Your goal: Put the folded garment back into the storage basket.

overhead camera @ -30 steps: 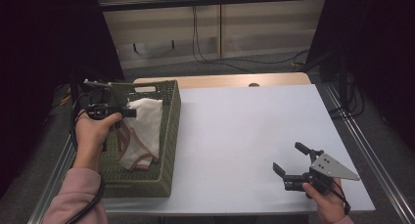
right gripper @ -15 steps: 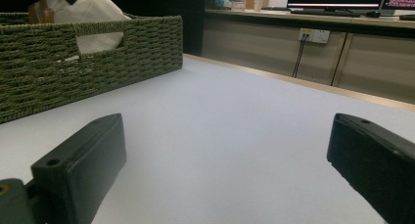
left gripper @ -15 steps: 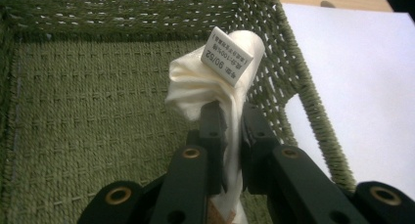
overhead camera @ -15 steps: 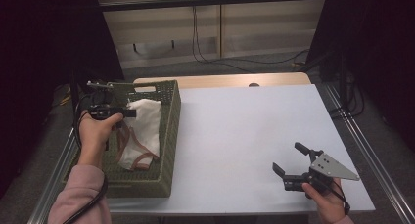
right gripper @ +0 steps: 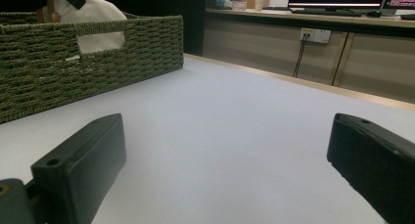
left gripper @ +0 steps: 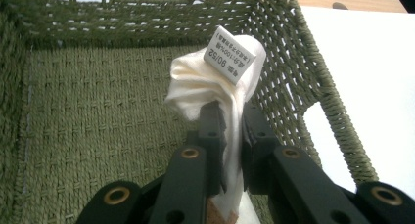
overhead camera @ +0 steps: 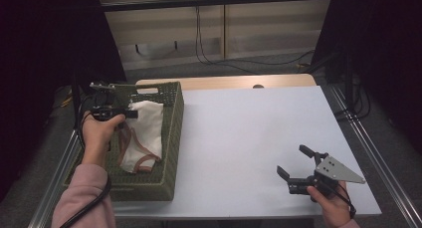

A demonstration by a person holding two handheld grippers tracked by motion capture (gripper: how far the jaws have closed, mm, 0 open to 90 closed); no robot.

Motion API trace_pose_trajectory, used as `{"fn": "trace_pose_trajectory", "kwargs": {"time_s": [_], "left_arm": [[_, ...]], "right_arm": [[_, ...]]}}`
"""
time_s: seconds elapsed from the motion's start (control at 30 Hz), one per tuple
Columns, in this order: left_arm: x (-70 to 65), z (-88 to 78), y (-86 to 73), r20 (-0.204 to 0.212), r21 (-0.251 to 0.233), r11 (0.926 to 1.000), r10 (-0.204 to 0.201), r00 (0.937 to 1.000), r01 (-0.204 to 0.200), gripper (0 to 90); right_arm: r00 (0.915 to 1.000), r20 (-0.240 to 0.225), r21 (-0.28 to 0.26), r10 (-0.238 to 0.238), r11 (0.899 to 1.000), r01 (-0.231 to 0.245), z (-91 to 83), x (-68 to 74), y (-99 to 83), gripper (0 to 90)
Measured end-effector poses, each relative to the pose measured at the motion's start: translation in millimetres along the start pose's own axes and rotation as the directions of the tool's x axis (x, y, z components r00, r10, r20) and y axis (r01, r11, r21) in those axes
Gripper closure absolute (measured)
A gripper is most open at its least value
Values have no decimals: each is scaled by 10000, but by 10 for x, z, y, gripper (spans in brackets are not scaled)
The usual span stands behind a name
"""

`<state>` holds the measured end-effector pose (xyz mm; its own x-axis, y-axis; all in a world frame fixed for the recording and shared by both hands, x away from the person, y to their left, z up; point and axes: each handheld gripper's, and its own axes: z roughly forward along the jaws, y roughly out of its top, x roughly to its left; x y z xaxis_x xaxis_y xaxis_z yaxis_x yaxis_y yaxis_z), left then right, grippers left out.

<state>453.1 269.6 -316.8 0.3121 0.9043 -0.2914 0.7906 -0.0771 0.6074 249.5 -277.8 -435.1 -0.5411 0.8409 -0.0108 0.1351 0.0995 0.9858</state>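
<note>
A cream-white garment with tan trim (overhead camera: 144, 133) hangs partly lifted inside the green woven basket (overhead camera: 171, 138) at the table's left. My left gripper (overhead camera: 130, 113) is shut on a bunched fold of it. In the left gripper view the cloth (left gripper: 215, 82) is pinched between the two black jaws, and a white size label (left gripper: 229, 54) stands up above them. My right gripper (overhead camera: 294, 163) rests near the table's front right edge, jaws wide apart with nothing between them. The right gripper view shows the basket (right gripper: 98, 53) far off with the white cloth (right gripper: 88, 11) above its rim.
The white tabletop (overhead camera: 249, 133) stretches between the basket and the right gripper. A wooden strip (overhead camera: 229, 81) runs along the far edge. Metal rails (overhead camera: 378, 158) border the table's sides. Cables hang at the wall behind.
My left hand has drawn slightly toward the basket's far left corner, pulling the garment up with it. The right gripper has stayed put.
</note>
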Motion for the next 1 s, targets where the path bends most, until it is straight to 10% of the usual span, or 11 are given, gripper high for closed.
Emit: {"fn": "trace_pose_trajectory", "kwargs": {"time_s": [0.47, 0.57, 1.0], "left_arm": [[116, 72, -16, 11, -64, 9996, -291, 9996, 291, 817], [170, 62, -15, -189, 202, 9992, 363, 9992, -359, 804], [120, -21, -40, -352, -959, 9954, -109, 9993, 75, 603]], "right_arm": [[10000, -4, 6, -2, 10000, 2, 4, -1, -1, 7], [10000, -16, -2, -5, 10000, 5, 5, 0, -1, 6], [10000, -23, -19, 25, 10000, -25, -5, 8, 3, 6]]}}
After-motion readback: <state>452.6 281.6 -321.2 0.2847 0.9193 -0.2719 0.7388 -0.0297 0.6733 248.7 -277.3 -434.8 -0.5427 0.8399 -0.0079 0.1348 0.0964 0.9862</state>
